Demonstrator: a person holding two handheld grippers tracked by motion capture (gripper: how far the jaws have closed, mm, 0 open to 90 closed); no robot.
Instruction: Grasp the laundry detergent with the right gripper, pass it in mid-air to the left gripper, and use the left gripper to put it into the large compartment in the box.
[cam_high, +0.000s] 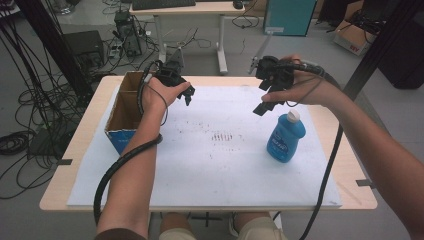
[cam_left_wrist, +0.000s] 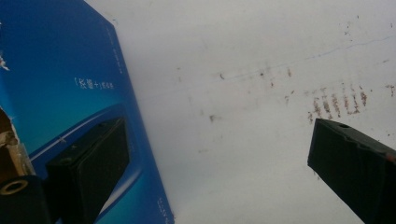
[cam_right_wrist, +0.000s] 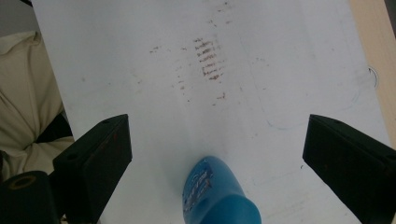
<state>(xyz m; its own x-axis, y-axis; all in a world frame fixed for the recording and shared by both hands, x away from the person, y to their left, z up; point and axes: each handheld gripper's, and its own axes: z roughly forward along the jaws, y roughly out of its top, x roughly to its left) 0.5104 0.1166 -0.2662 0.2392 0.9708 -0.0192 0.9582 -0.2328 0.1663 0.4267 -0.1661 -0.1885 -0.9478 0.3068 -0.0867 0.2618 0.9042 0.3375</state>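
Right claw (cam_high: 266, 102) hangs above the blue bottle (cam_high: 285, 137), jaws spread wide, nothing between them. In the right gripper view the bottle (cam_right_wrist: 215, 196) lies just below the claw, centred between the two jaws. It lies flat on the white sheet (cam_high: 220, 165) that covers the tabletop (cam_high: 345, 170), white cap (cam_high: 293, 116) at the end nearest the claw.

Left claw (cam_high: 186, 95) also wide and empty, held up off the sheet just beside the cardboard box (cam_high: 125, 112). In the left gripper view the box's blue wall (cam_left_wrist: 70, 93) stands behind its one jaw, bare sheet under the other.

Judgement: step in hand is the reach for the bottle, likely for placing in the box. To do it well:
- lower the right claw straight down, keeping the bottle midway between the jaws
- close across the narrower body below the cap, not on the cap itself
- smooth plastic may slip; seat the jaws low before closing
- keep the left claw off to the side, clear of the box opening
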